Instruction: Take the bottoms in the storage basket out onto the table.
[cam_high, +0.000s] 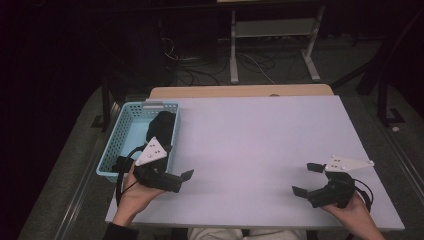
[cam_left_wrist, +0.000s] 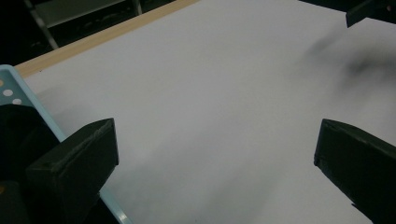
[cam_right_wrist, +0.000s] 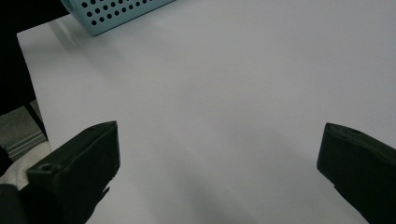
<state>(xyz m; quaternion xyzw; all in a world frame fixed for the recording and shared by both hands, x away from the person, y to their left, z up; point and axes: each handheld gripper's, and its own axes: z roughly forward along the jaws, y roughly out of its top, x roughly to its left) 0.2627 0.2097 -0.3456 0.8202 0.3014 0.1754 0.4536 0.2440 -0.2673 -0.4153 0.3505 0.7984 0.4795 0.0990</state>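
High view: left claw (cam_high: 176, 167) released beside the blue basket (cam_high: 116, 140) holding a dark object (cam_high: 161, 125), right claw (cam_high: 307, 179) released over the white desk (cam_high: 250, 145); left gripper view: basket rim (cam_left_wrist: 28, 95) left of parted jaws; right gripper view: basket (cam_right_wrist: 116, 14) well beyond parted jaws.

Light-blue perforated basket (cam_high: 118, 134) — white table (cam_high: 260, 145).

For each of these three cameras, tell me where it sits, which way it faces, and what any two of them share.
High view: above the person's side, looking forward and down on the white table; both hands, left gripper and right gripper show.
Left gripper view: rides the left gripper, facing across the table; its open jaws and the blue basket rim show.
Right gripper view: rides the right gripper, facing the basket; its open jaws show.
All share the basket and table.
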